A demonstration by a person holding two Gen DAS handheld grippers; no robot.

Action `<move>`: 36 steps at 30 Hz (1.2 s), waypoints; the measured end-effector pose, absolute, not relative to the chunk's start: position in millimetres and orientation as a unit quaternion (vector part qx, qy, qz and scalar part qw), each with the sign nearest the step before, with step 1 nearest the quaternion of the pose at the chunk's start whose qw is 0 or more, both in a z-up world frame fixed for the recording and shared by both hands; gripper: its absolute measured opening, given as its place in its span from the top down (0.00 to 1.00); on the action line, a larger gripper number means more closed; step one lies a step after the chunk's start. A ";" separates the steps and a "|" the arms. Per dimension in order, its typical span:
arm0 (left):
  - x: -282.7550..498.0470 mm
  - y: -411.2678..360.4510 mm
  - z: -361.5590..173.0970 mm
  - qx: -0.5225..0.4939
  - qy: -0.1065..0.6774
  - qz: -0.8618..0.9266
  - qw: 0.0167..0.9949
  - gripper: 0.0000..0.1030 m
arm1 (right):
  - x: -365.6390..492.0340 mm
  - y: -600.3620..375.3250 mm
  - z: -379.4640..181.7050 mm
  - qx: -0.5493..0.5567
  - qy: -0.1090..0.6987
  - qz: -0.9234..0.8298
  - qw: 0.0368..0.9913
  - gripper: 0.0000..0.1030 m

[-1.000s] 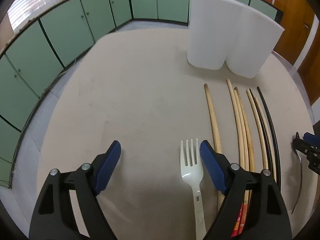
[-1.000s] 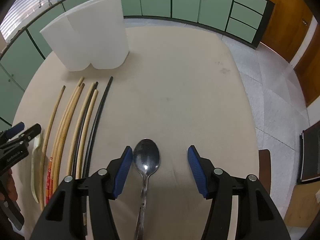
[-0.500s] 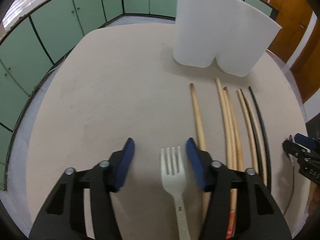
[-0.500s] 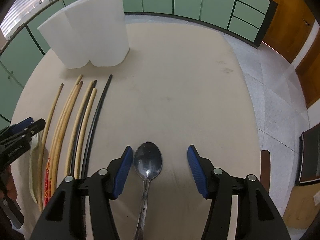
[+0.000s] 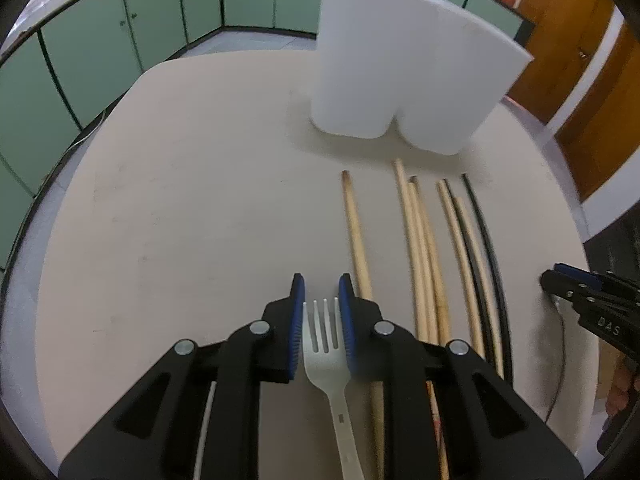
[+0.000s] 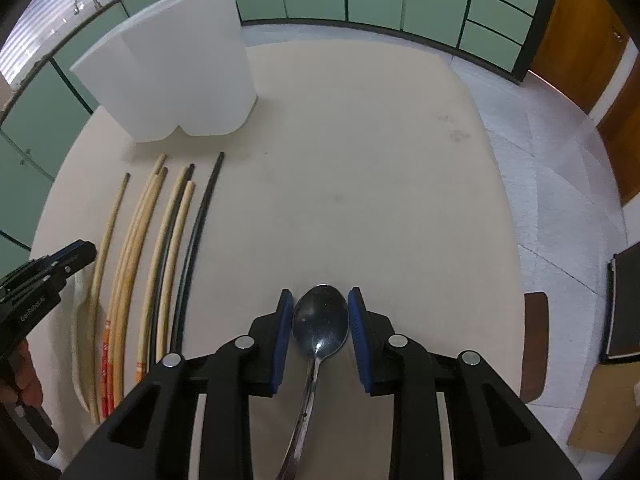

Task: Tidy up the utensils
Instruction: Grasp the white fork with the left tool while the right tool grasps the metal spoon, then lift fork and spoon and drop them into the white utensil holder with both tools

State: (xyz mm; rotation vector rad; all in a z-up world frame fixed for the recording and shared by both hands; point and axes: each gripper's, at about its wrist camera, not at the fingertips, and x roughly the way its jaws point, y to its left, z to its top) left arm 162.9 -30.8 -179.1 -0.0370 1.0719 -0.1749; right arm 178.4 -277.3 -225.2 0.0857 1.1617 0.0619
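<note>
A white plastic fork [image 5: 325,360] lies on the beige round table [image 5: 200,200], tines pointing away. My left gripper [image 5: 322,284] has its jaws closing on it, and the blue pads touch both sides of the fork's head. A metal spoon [image 6: 320,324] lies bowl up on the table. My right gripper [image 6: 320,296] is closing on it, its pads against the edges of the bowl. A white two-lobed utensil holder [image 5: 400,80] stands upright at the far side. Several wooden and black chopsticks [image 5: 420,248] lie side by side between the fork and the spoon.
Green cabinets [image 5: 100,60] ring the room and wooden doors [image 5: 580,60] stand at the right. A brown chair seat [image 6: 534,344] shows past the table's right edge. A hand [image 6: 24,372] holds the left gripper at the left margin of the right wrist view.
Both grippers' jaws have narrowed from wide apart to the sides of their utensils: the left around the fork head, the right around the spoon bowl. The left view has tilted towards the holder.
</note>
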 end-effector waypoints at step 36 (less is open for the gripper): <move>138.8 -12.0 -102.4 -0.028 0.288 -0.139 0.947 0.84 | 159.4 -288.1 -131.4 0.086 0.327 0.139 0.931 0.73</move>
